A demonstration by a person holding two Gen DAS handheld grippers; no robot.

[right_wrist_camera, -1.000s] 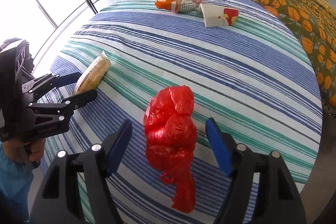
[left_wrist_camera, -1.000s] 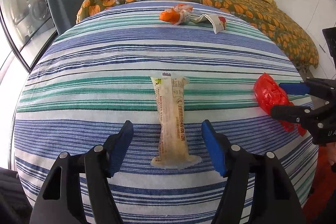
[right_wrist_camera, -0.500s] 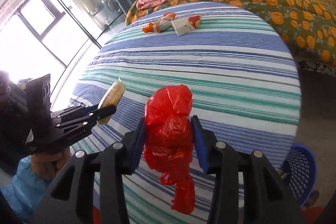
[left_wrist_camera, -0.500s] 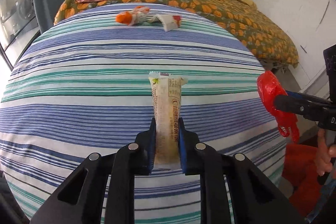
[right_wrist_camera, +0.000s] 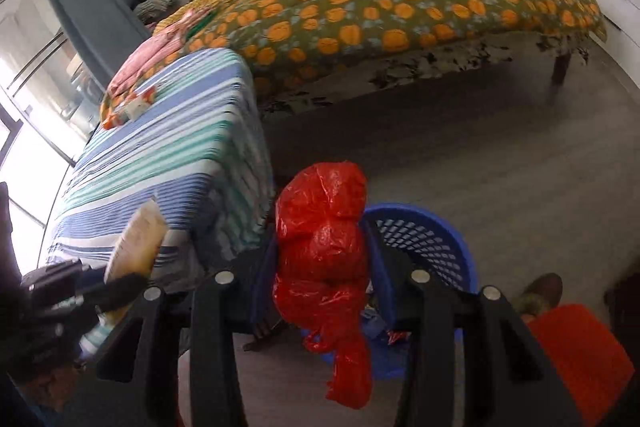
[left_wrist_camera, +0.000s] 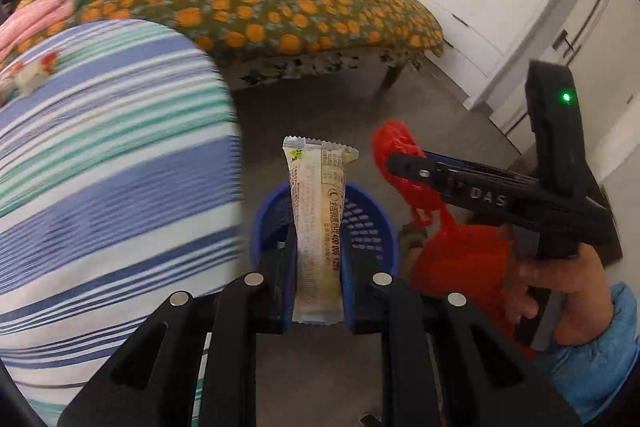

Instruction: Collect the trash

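- The left gripper [left_wrist_camera: 318, 291] has its jaws clenched on a beige wrapper [left_wrist_camera: 318, 227], held above the blue basket [left_wrist_camera: 372, 211].
- The right gripper [right_wrist_camera: 320, 267] grasps a red bag [right_wrist_camera: 324, 247] beside the striped desk [right_wrist_camera: 168, 163].

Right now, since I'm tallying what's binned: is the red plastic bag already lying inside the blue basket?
No, the red plastic bag is pinched in the right gripper, above the blue basket.
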